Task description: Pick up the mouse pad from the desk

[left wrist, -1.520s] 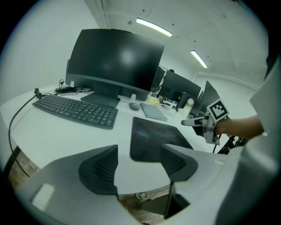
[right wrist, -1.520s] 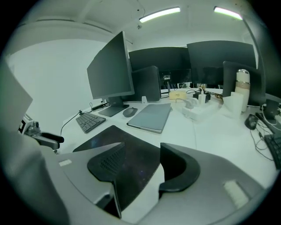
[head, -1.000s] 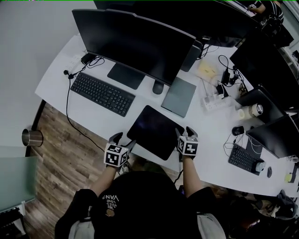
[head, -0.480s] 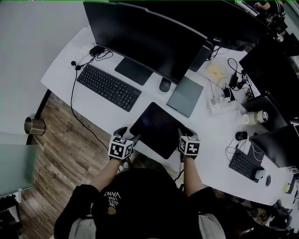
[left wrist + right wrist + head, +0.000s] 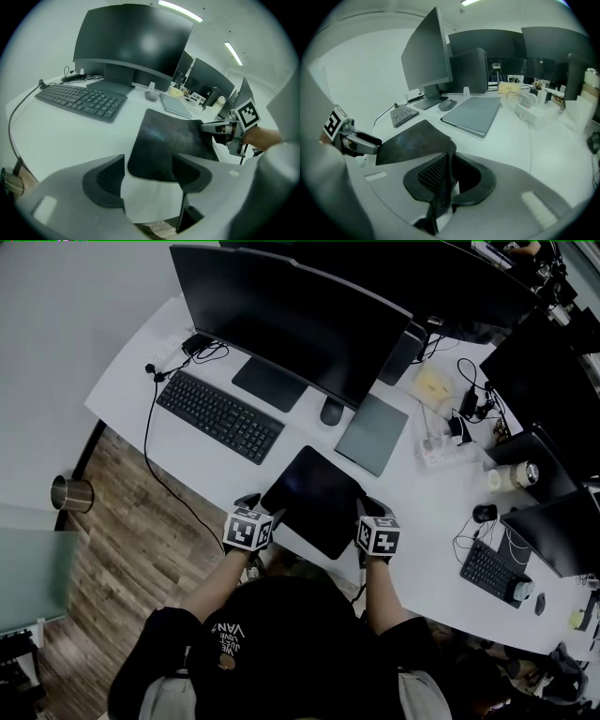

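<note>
Head view: black mouse pad (image 5: 314, 498) lies flat on the white worktop (image 5: 197, 460), near its front edge, at about 6 o'clock from the big dark monitor (image 5: 281, 315); keyboard (image 5: 219, 415) at the pad's 10 o'clock, well apart; grey flat slab (image 5: 372, 433) at its 1 o'clock, just beside the far corner; mouse (image 5: 331, 412) at 12 o'clock, near the monitor foot. Left claw (image 5: 262, 509) sits at the pad's 8 o'clock corner, right claw (image 5: 368, 509) at its 4 o'clock corner; each carries its marker cube toward the person. Left gripper view: left claw (image 5: 148, 159) released, jaws standing wide apart; the near edge of the mouse pad (image 5: 173, 140) lies between the tips, pads not pressing on it; bare worktop shows between the jaws below that edge; the right claw (image 5: 229, 129) shows at 3 o'clock, on the pad's far corner. Right gripper view: right claw (image 5: 451, 164) closing, jaws nearly together with the pad's corner between them and the ribbed pad against it, so grasping the mouse pad (image 5: 412, 140); that corner bends up off the worktop into the jaws, the rest of the pad lying down toward 10 o'clock; the left claw (image 5: 351, 140) shows at 9 o'clock, at the pad's other near corner. Metal cup (image 5: 70, 493) stands on the wood floor, at 9 o'clock from the left claw, well apart.
</note>
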`<state>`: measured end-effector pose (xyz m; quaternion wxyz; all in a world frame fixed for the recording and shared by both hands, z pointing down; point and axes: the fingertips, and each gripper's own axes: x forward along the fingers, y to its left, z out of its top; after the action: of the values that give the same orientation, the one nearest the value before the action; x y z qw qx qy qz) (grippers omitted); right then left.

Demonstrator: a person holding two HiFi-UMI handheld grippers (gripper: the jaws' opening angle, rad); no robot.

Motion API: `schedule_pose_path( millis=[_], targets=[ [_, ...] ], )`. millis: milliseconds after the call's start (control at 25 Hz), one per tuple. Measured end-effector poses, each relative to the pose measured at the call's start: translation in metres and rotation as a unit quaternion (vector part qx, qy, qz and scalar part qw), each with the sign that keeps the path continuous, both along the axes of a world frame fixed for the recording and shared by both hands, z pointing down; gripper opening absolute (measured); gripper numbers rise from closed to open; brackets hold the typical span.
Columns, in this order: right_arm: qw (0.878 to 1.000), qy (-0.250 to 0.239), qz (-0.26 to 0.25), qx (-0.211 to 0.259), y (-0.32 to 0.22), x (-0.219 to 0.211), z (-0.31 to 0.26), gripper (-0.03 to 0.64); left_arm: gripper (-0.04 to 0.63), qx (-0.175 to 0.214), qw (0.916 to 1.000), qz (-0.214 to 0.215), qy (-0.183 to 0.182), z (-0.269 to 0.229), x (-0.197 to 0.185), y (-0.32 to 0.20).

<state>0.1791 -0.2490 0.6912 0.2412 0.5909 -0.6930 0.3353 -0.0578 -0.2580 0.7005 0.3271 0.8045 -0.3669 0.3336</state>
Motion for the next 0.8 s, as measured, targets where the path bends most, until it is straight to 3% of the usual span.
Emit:
schedule_pose_path(
  millis=[160, 360, 520, 800],
  targets=[
    [1.0, -0.003, 0.001, 0.01, 0.0, -0.004, -0.005, 0.051, 0.295, -0.009, 0.9998, -0.01, 0.016, -0.002, 0.008, -0.001],
    [1.0, -0.005, 0.005, 0.019, 0.002, -0.005, -0.01, 0.051, 0.282, -0.03, 0.9964, -0.061, 0.051, 0.003, 0.01, -0.003],
    [1.0, -0.006, 0.005, 0.026, 0.003, -0.007, -0.014, 0.049, 0.151, -0.055, 0.9911, -0.088, 0.082, 0.004, 0.012, -0.001],
    [0.999, 0.008, 0.007, 0.04, 0.007, -0.008, -0.026, 0.048, 0.083, -0.047, 0.9862, -0.099, 0.123, -0.01, 0.015, -0.002]
  ],
)
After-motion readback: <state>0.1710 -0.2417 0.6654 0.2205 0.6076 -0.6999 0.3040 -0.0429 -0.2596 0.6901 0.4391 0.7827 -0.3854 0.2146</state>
